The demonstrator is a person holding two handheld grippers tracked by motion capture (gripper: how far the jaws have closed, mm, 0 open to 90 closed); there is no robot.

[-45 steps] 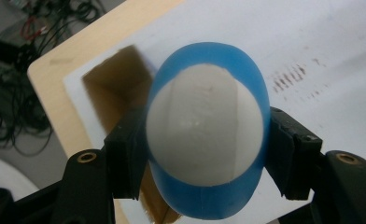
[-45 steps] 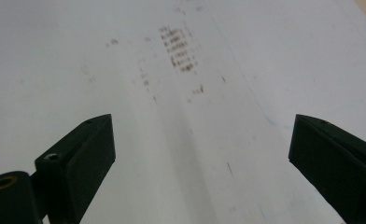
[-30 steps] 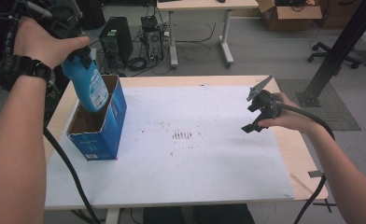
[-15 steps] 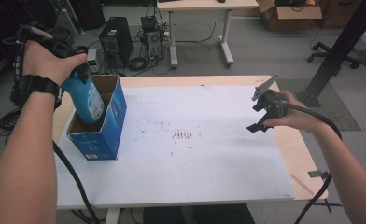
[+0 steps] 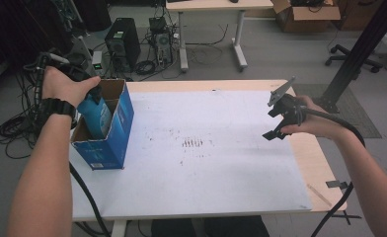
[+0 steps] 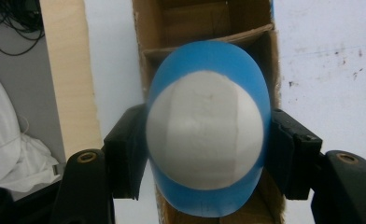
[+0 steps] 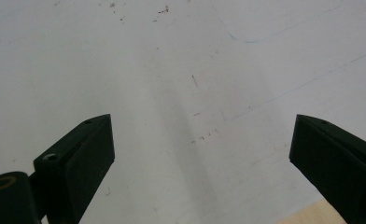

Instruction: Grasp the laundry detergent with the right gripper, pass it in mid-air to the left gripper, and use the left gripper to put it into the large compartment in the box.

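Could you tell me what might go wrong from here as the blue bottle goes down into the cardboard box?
1. The left gripper clamps the rounded blue bottle by its smooth sides; it could slip or twist on release.
2. The cardboard divider inside the blue cardboard box sits just ahead of the bottle and might catch it.
3. The box stands near the table's left edge, and the open right gripper hovers far off, so a sideways push may shift or tip it.
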